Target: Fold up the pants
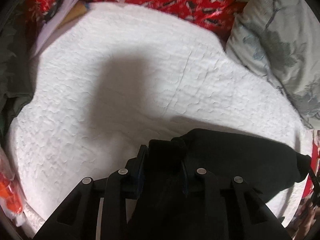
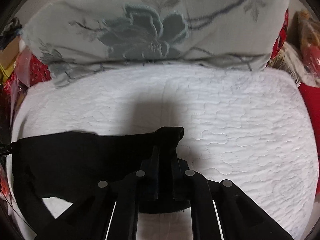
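The black pants (image 1: 230, 160) hang stretched between my two grippers above a white quilted bed cover (image 1: 120, 80). My left gripper (image 1: 164, 156) is shut on one end of the pants' edge, with the cloth bunched over its fingers. In the right wrist view the pants (image 2: 70, 156) stretch off to the left. My right gripper (image 2: 166, 148) is shut on the other end of that edge, a fold of cloth poking out above its tips. The rest of the pants hangs below and is partly hidden by the grippers.
A pale floral pillow (image 2: 140, 30) lies at the far side of the white cover (image 2: 240, 120); it also shows in the left wrist view (image 1: 280, 40). Red patterned fabric (image 1: 190, 2) lies beyond the cover. Dark green cloth (image 1: 14, 70) sits at the left.
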Available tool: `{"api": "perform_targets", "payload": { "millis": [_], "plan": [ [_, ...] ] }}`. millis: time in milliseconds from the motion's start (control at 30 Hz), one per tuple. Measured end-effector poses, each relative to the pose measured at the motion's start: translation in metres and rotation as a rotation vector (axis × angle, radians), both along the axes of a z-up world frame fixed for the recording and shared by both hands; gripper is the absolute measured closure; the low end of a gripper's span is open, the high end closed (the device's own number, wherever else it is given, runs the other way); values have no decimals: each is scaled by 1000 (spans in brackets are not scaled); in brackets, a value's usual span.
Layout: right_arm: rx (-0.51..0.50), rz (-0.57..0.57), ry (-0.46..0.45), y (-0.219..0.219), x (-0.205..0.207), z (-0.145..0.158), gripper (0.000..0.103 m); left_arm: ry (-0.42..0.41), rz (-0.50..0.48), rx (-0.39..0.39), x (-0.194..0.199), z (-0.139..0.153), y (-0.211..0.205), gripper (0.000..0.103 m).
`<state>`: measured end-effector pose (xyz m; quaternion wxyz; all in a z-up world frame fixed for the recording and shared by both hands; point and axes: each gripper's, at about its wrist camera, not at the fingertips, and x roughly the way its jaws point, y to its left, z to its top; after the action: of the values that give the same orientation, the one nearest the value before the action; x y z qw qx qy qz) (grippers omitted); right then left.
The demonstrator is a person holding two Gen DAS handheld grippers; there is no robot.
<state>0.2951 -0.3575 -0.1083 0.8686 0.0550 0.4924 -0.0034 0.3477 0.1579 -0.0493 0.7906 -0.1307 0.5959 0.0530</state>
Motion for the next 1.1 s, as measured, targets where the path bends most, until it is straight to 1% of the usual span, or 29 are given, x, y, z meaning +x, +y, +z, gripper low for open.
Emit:
{"api": "perform_targets", "payload": {
  "millis": [133, 167, 233, 333, 500, 633, 700, 800, 867, 933, 1033, 1067, 1100],
  "plan": [
    [7, -10, -74, 2, -24, 23, 95, -59, 6, 5, -20, 28, -5, 75],
    [11, -13, -94, 1, -33, 30, 95, -70, 7, 8, -30, 38, -6, 75],
    [11, -14, -127, 0, -48, 40, 95, -103, 11, 16, -46, 51, -9, 75],
    [20, -17, -173, -2, -78, 53, 95, -130, 14, 13, -74, 69, -11, 75],
    [40, -14, -205, -3, -131, 56, 95, -176, 30, -10, -134, 89, -8, 75],
    [54, -2, -211, -1, -176, 46, 95, -179, 64, -67, -186, 85, -1, 75],
    [43, 13, -217, 2, -199, 38, 95, -163, 75, -91, -211, 74, 2, 75],
    [-3, 41, -219, 11, -232, 25, 95, -106, 95, -159, -244, 43, 10, 75],
    [-37, 59, -211, 17, -254, 15, 93, -56, 116, -197, -257, 22, 18, 75],
    [-72, 66, -201, 20, -270, 8, 90, -25, 143, -233, -270, 8, 26, 75],
    [-101, 64, -191, 19, -295, 0, 89, -19, 163, -273, -282, 3, 35, 74],
    [-111, 55, -186, 17, -302, -1, 83, -23, 166, -282, -286, 4, 38, 72],
    [-119, 47, -181, 14, -307, -2, 80, -27, 169, -284, -290, 6, 40, 69]
  ]
}}
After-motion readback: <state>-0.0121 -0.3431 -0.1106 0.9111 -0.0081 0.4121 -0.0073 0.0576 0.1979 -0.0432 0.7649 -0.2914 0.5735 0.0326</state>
